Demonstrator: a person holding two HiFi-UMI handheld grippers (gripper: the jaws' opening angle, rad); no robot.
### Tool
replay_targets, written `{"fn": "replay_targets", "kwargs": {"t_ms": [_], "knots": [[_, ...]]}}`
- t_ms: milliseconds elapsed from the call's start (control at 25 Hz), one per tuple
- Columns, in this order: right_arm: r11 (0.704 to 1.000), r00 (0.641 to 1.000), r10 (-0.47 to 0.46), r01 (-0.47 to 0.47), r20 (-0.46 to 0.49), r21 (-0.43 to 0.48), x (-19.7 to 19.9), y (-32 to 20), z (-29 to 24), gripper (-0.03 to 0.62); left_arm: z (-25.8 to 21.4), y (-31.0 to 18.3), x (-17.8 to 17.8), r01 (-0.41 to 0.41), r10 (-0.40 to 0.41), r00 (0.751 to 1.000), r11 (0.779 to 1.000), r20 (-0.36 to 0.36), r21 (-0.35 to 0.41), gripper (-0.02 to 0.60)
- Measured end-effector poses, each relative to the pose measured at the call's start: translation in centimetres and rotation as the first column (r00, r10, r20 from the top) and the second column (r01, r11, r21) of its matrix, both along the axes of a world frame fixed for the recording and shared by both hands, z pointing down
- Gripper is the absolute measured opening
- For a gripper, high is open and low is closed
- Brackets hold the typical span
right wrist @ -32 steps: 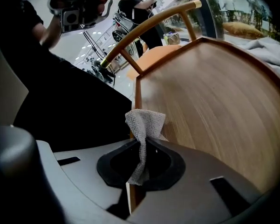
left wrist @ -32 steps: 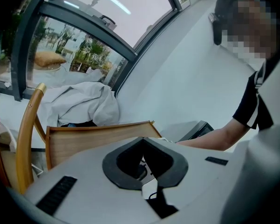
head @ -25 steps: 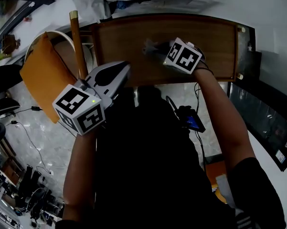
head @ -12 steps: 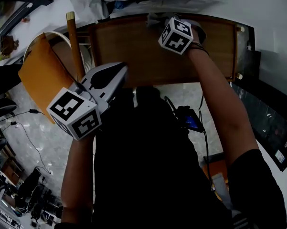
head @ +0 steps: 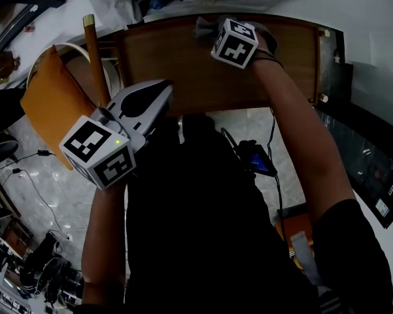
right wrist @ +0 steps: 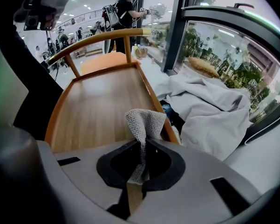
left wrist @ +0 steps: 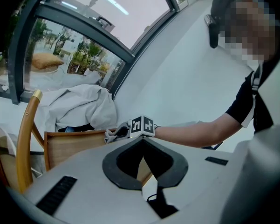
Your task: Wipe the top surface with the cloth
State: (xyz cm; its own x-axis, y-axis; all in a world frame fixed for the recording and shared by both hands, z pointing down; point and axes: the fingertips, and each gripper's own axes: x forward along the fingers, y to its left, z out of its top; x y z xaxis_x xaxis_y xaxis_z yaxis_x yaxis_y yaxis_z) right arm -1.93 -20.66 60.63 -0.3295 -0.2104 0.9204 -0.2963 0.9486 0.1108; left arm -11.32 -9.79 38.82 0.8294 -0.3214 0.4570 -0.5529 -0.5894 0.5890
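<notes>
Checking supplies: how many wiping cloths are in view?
1: the grey cloth, pinched in the right gripper at the wooden top's far edge. The left gripper holds none. The white fabric heap beyond may hide others.

Camera set: one head view, two gripper views.
Head view looks steeply down on the wooden top [head: 183,64]; left gripper view sits low behind its closed fingers, facing the right gripper [left wrist: 119,132] far beyond them; right gripper view looks past its fingers, pinching cloth [right wrist: 144,120], along that same top.
</notes>
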Motion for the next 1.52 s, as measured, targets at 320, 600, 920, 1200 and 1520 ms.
{"fn": "replay_targets", "kwargs": {"t_ms": [320, 600, 920, 1200, 1520], "knots": [[0.996, 0.998, -0.068, 0.068, 0.006, -0.058, -0.8, 7.3, 0.6, 0.037, -0.2, 0.1, -0.2, 0.001, -0.001, 1.0, 1.0, -0.007, 0.0, 0.012], [0.985, 0.997, -0.067, 0.074, 0.05, -0.159, -0.9, 14.2, 1.0, 0.037, -0.2, -0.2, 0.4, -0.007, 0.007, 1.0, 1.0, -0.025, 0.008, 0.012], [0.906, 0.995, -0.097, 0.104, 0.038, -0.41, -1.1, 20.6, 1.3, 0.037, -1.1, -0.1, 2.1, -0.041, 0.043, 0.997, 0.999, -0.072, 0.025, 0.012], [0.838, 0.992, -0.113, 0.064, -0.059, -0.542, -0.4, 21.5, 1.6, 0.035, -1.4, 0.8, 1.8, -0.113, 0.117, 0.989, 0.993, -0.096, 0.041, 0.012], [0.724, 0.987, -0.149, 0.068, -0.06, -0.687, -1.7, 22.9, 1.2, 0.035, -1.1, 1.9, 0.8, -0.127, 0.124, 0.972, 0.992, -0.201, -0.001, 0.012]]}}
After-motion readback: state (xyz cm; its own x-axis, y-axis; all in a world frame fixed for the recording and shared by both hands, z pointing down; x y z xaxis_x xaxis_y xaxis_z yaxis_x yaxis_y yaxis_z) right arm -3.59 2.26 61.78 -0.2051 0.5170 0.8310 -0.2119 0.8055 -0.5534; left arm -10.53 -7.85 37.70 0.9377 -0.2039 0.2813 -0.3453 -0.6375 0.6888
